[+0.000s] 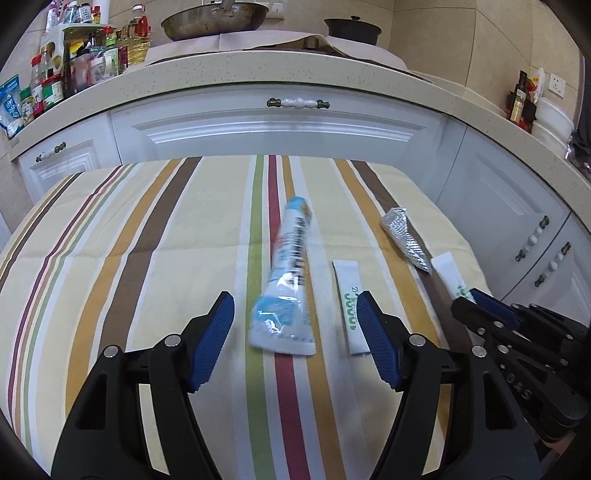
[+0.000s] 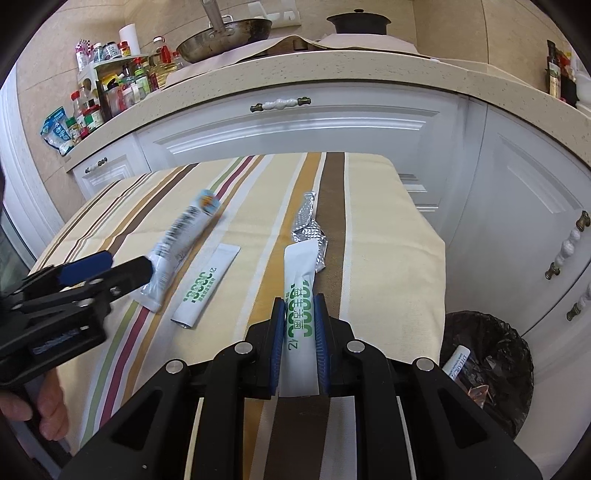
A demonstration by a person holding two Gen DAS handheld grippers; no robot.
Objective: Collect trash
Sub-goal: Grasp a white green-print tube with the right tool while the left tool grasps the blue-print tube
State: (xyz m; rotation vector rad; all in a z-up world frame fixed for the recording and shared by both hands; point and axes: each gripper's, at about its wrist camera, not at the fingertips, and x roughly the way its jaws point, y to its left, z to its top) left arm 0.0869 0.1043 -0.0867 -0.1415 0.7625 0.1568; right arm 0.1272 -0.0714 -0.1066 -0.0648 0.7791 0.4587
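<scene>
Trash lies scattered on the striped cloth point(image 1: 147, 240) that covers the bench, and the landmark for all of it is the blue-and-white plastic wrapper point(image 1: 286, 280) near the middle of that cloth. Just right of the wrapper lies a white sachet with green print point(image 1: 349, 306), flat on the cloth and apart from the wrapper. Farther right of the wrapper sits a crumpled foil blister pack point(image 1: 406, 240). A second white sachet point(image 2: 301, 317) reaches forward with its far end touching or overlapping the foil pack; whether it rests on the cloth I cannot tell.

The left hand-held gripper point(image 1: 295, 339) is spread wide, its blue pads on either side of the wrapper's near end without touching it. The right hand-held gripper point(image 2: 300, 343) is clamped on the second sachet, blue pads pressed against both of its long edges.

Well to the right of the wrapper, beyond the cloth's edge and lower down, stands a bin lined with a black bag point(image 2: 487, 354) with a few discarded bits inside. Behind the wrapper run white cabinet fronts point(image 1: 280, 129) under a speckled counter carrying a wok point(image 1: 214, 20)
</scene>
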